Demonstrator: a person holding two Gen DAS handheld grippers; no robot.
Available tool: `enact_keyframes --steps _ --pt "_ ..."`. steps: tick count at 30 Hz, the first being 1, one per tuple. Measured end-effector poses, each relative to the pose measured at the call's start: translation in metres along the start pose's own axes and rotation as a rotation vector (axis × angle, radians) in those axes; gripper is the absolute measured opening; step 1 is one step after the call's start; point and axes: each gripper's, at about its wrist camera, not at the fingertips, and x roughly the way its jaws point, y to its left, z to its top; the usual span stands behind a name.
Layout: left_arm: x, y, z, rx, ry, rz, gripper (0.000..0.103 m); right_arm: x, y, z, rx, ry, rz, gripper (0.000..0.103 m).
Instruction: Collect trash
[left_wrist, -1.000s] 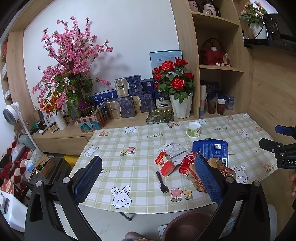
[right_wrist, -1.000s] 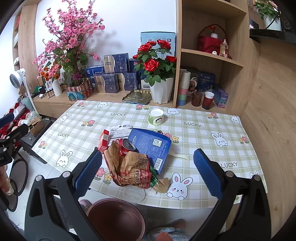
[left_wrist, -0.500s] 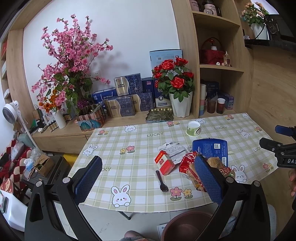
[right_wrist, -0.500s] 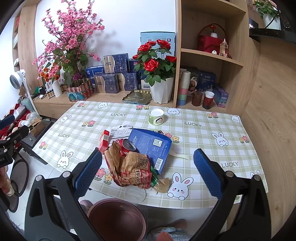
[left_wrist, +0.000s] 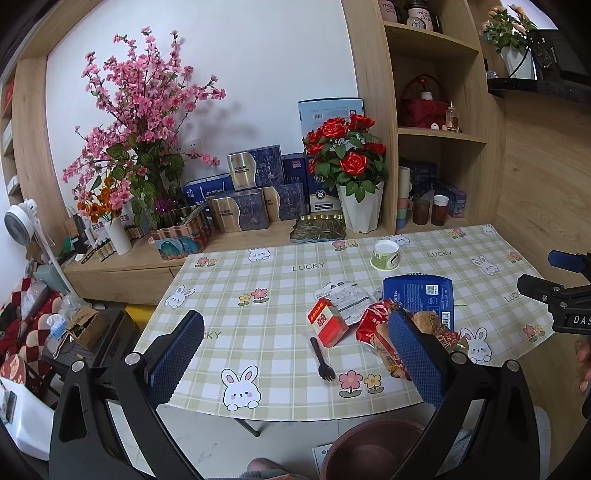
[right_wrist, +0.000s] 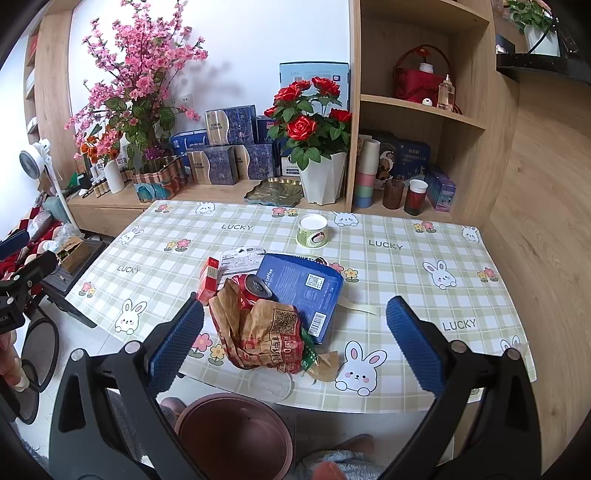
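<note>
Trash lies on the checked tablecloth (right_wrist: 406, 273): a crumpled brown paper bag (right_wrist: 266, 328), a red can (right_wrist: 255, 286), a blue coffee box (right_wrist: 301, 291), a small red carton (left_wrist: 327, 321), a white wrapper (left_wrist: 345, 297), a black fork (left_wrist: 323, 360) and a green-white paper cup (right_wrist: 312, 230). A brown bin (right_wrist: 232, 430) stands on the floor below the table's near edge. My left gripper (left_wrist: 295, 354) is open and empty, above the near edge. My right gripper (right_wrist: 295, 343) is open and empty, over the paper bag.
A white pot of red roses (right_wrist: 317, 147), boxes, a pink blossom arrangement (right_wrist: 136, 85) and a tray stand on the low shelf behind the table. Wooden shelving (right_wrist: 424, 110) rises at the right. A fan (left_wrist: 20, 225) and clutter stand at the left.
Both views have shifted only slightly. Nothing on the table has moved and both grippers stay open.
</note>
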Motion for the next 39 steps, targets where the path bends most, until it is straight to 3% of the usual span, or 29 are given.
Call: enact_keyframes --steps 30,35,39 --pt "0.007 0.001 -0.011 -0.016 0.037 -0.013 0.098 0.007 0.0 -0.012 0.022 0.001 0.017 0.097" --pt "0.013 0.008 -0.013 -0.032 0.054 -0.04 0.098 0.015 -0.006 -0.024 0.057 -0.006 0.031 0.097" --pt "0.022 0.012 -0.025 -0.025 0.069 -0.02 0.098 0.023 -0.007 -0.048 0.034 -0.043 0.033 0.097"
